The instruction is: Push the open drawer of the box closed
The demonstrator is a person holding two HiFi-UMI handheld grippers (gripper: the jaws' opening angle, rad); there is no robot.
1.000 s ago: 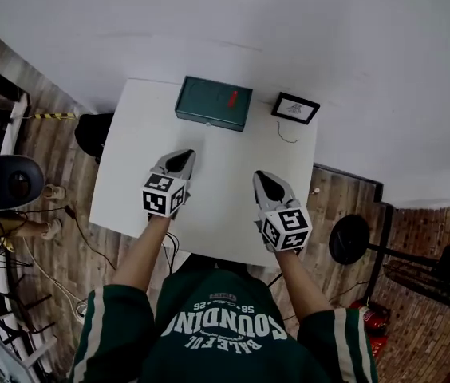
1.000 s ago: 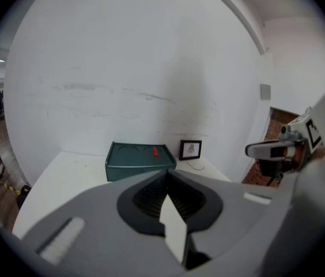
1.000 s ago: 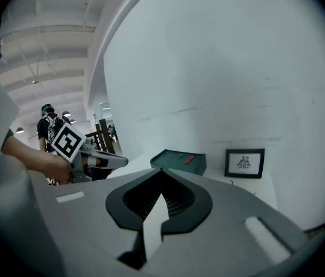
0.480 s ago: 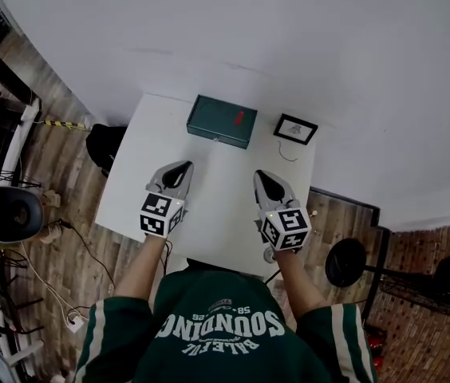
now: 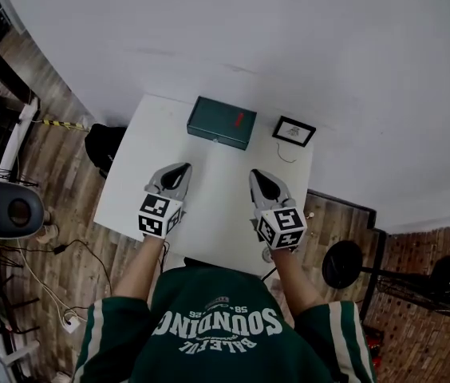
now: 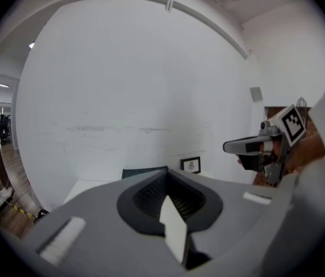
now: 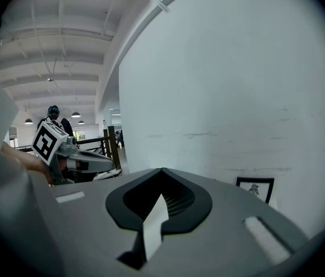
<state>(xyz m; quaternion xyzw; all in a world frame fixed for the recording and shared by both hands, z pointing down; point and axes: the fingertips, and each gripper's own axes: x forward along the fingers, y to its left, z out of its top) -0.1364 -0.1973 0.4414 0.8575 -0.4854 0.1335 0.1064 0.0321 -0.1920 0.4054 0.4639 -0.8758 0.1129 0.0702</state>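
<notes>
The dark green box (image 5: 221, 123) with a small red mark on its top stands at the far edge of the white table (image 5: 129, 190). A thin lighter strip runs along its near side; how far the drawer stands out is too small to tell. My left gripper (image 5: 182, 168) and right gripper (image 5: 255, 175) hover side by side over the table's near half, well short of the box, both shut and holding nothing. In the left gripper view the box (image 6: 141, 171) peeks over the left gripper (image 6: 166, 169) and the right gripper (image 6: 249, 146) shows alongside. The right gripper (image 7: 161, 169) points at the wall.
A small black picture frame (image 5: 294, 131) stands right of the box, with a thin wire (image 5: 287, 151) lying near it. A black object (image 5: 100, 144) sits by the table's left side. On the wooden floor are cables at left and a round weight plate (image 5: 341, 263) at right.
The head camera's view has shifted, so the table sits a little further right in the picture. Both grippers stay shut over the table's near half; the right one has edged slightly left.
</notes>
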